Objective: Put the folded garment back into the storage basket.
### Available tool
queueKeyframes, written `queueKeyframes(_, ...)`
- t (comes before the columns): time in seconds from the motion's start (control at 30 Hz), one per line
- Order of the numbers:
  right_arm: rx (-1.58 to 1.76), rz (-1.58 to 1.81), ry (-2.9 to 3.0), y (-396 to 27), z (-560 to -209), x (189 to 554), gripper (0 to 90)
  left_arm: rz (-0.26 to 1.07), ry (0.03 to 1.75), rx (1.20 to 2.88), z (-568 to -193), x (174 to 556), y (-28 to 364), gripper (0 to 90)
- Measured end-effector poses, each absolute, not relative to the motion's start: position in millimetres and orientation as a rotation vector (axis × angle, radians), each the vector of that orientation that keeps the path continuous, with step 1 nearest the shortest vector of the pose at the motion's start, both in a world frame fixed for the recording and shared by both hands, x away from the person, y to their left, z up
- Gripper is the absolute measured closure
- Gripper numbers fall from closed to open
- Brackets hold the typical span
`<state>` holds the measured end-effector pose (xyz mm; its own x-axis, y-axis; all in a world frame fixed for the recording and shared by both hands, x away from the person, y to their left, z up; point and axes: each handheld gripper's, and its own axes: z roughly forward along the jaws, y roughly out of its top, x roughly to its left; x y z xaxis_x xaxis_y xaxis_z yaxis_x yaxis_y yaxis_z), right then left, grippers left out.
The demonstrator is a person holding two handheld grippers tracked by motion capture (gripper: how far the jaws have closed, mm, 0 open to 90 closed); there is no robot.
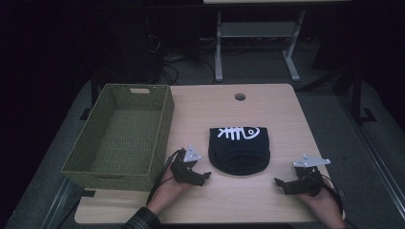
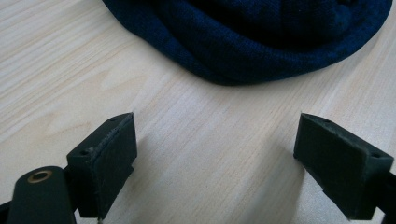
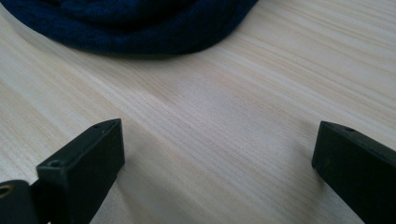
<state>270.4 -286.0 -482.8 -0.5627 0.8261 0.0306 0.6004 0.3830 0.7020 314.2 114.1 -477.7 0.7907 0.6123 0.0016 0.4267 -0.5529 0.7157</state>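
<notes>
A dark knitted beanie (image 1: pixel 239 149) with a white fish-bone print lies flat in the middle of the wooden table (image 1: pixel 282 114). My left gripper (image 1: pixel 204 177) rests on the table just left of the beanie's near edge, jaws wide open and bare. In the left gripper view the beanie (image 2: pixel 261 37) lies a short way beyond the left gripper (image 2: pixel 215 168). My right gripper (image 1: pixel 278 184) sits at the near right, apart from the beanie, open and pointing left. The right gripper view has the beanie's rim (image 3: pixel 130 23) farther off, beyond the right gripper (image 3: pixel 215 172).
A green woven basket (image 1: pixel 162 119) stands on the table's left side, open-topped with nothing visible inside. A round cable hole (image 1: pixel 240 97) sits near the far edge. Beyond the table a white metal stand (image 1: pixel 218 52) rises from a dark floor.
</notes>
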Motion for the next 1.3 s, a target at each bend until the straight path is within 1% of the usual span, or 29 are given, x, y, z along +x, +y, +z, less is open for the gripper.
queueKeyframes(0.03, 1.243, 0.978, 2.323, -286, -483, 270, 4.6, 0.324, 0.765, 2.241, -478, 314, 114, 12.3)
queueKeyframes(0.07, 1.233, 0.983, 2.324, -286, -482, 270, 9.2, 0.324, 0.765, 2.241, -478, 314, 114, 12.3)
queueKeyframes(0.1, 1.233, 0.983, 2.324, -286, -482, 270, 9.2, 0.324, 0.765, 2.241, -478, 314, 114, 12.3)
queueKeyframes(0.13, 1.226, 0.985, 2.331, -286, -480, 269, 15.5, 0.324, 0.764, 2.242, -478, 314, 114, 12.3)
queueKeyframes(0.2, 1.221, 0.987, 2.335, -287, -477, 269, 19.7, 0.324, 0.764, 2.241, -478, 314, 114, 12.3)
queueKeyframes(0.23, 1.230, 0.997, 2.334, -288, -474, 271, 28.8, 0.324, 0.764, 2.242, -478, 314, 114, 12.3)
queueKeyframes(0.27, 1.233, 1.001, 2.332, -289, -471, 272, 32.2, 0.324, 0.764, 2.242, -478, 314, 114, 12.3)
queueKeyframes(0.33, 1.232, 1.017, 2.333, -290, -466, 274, 43.1, 0.324, 0.764, 2.242, -478, 314, 114, 12.3)
queueKeyframes(0.4, 1.226, 1.040, 2.346, -289, -460, 278, 51.3, 0.323, 0.759, 2.243, -478, 314, 115, 12.3)
queueKeyframes(0.43, 1.226, 1.040, 2.346, -289, -460, 278, 51.3, 0.323, 0.759, 2.243, -478, 314, 115, 12.3)
queueKeyframes(0.47, 1.212, 1.051, 2.357, -287, -455, 283, 59.9, 0.322, 0.758, 2.242, -478, 313, 115, 12.3)
queueKeyframes(0.5, 1.212, 1.051, 2.357, -287, -455, 283, 59.9, 0.322, 0.758, 2.242, -478, 313, 115, 12.3)
queueKeyframes(0.53, 1.201, 1.066, 2.373, -284, -451, 287, 66.9, 0.323, 0.757, 2.242, -478, 314, 115, 12.3)
queueKeyframes(0.57, 1.201, 1.066, 2.373, -284, -451, 287, 66.9, 0.323, 0.757, 2.242, -478, 314, 115, 12.3)
queueKeyframes(0.6, 1.180, 1.077, 2.383, -282, -446, 291, 73.2, 0.322, 0.759, 2.241, -478, 313, 115, 12.3)
queueKeyframes(0.7, 1.162, 1.093, 2.388, -280, -439, 299, 81.6, 0.323, 0.760, 2.243, -478, 313, 115, 12.3)
queueKeyframes(0.73, 1.162, 1.093, 2.388, -280, -439, 299, 81.6, 0.323, 0.760, 2.243, -478, 313, 115, 12.3)
queueKeyframes(0.77, 1.159, 1.111, 2.388, -279, -436, 304, 86.7, 0.322, 0.759, 2.242, -478, 312, 115, 12.3)
queueKeyframes(0.8, 1.155, 1.125, 2.386, -280, -434, 307, 88.9, 0.322, 0.759, 2.243, -478, 312, 115, 12.3)
queueKeyframes(0.87, 1.161, 1.126, 2.388, -279, -431, 312, 89.9, 0.322, 0.759, 2.243, -478, 312, 115, 12.3)
queueKeyframes(1.3, 1.141, 1.145, 2.417, -271, -418, 347, 90.0, 0.336, 0.758, 2.237, -478, 312, 115, 12.3)
